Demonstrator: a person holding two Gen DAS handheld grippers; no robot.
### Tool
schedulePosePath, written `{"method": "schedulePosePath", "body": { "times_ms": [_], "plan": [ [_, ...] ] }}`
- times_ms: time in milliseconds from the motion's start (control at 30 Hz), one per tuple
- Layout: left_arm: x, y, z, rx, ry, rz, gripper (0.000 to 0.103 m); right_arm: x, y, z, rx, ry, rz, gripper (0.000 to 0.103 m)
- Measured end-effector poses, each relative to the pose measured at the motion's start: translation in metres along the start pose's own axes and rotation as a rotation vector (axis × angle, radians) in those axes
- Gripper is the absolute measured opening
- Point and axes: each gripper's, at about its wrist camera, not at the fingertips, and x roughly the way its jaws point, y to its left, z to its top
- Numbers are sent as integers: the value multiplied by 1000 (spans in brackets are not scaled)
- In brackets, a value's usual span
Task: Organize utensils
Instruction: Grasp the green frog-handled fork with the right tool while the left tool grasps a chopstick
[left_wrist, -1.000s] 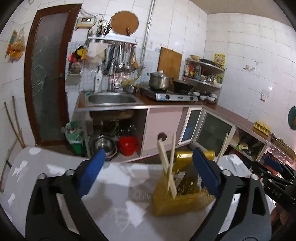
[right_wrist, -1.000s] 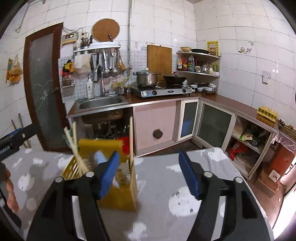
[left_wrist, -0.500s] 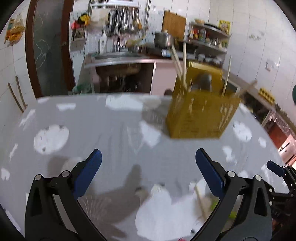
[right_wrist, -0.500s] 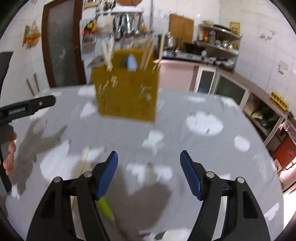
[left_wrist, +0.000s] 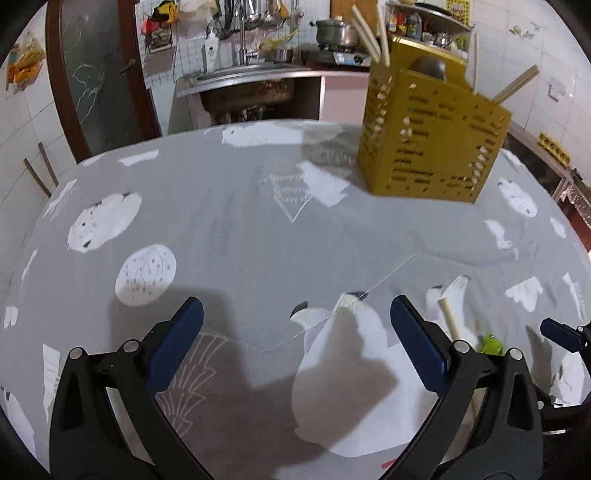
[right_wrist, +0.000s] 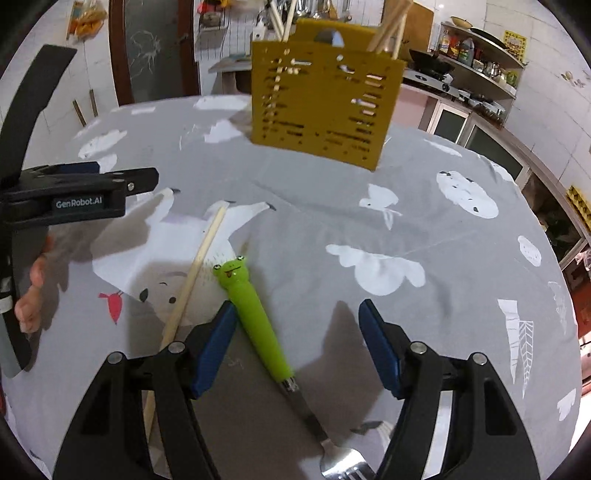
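Two utensils loose: a fork with a green frog handle (right_wrist: 255, 314) and one wooden chopstick (right_wrist: 195, 267) lie side by side on the near part of the table, not touching.
Holder: the yellow slotted caddy (right_wrist: 325, 107) stands at the far side, well apart from both, with chopsticks already upright in it.
Right gripper (right_wrist: 297, 341): jaws wide, nothing clamped; they have just narrowed a little, with the frog handle lying beside the left pad.
Left gripper (left_wrist: 295, 345): jaws wide and empty, over bare cloth left of the chopstick.
Risk: closing off-centre would likely roll the rounded handle aside or nudge the chopstick; pads pressed low could pinch the cloth.
Surface: grey tablecloth (right_wrist: 424, 206) with white prints, faintly creased.
Room: tiled kitchen, sink (left_wrist: 240, 72) and stove beyond.
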Motion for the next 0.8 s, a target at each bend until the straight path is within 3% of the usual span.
{"method": "schedulePosePath", "body": {
  "times_ms": [133, 200, 267, 433, 533, 733, 800],
  "plan": [
    [7, -3, -2, -11, 41, -18, 98, 11, -1, 10, 24, 41, 34, 43],
    [8, -8, -3, -10, 52, -21, 98, 13, -5, 14, 55, 51, 51, 26],
    [9, -16, -5, -6, 65, -33, 98, 14, -11, 16, 76, 52, 54, 19],
    [8, -41, -8, -5, 75, -66, 97, 17, -49, 11, 193, 50, 0, 16],
    [10, -62, -11, 16, 91, -82, 91, 15, -70, 7, 259, 51, -31, 16],
    [10, -95, -17, 64, 107, -51, 65, 16, -82, 7, 276, 50, -49, 17],
    [8, -98, -17, 66, 108, -59, 48, 19, -84, 10, 271, 56, -49, 17]
  ]
}}
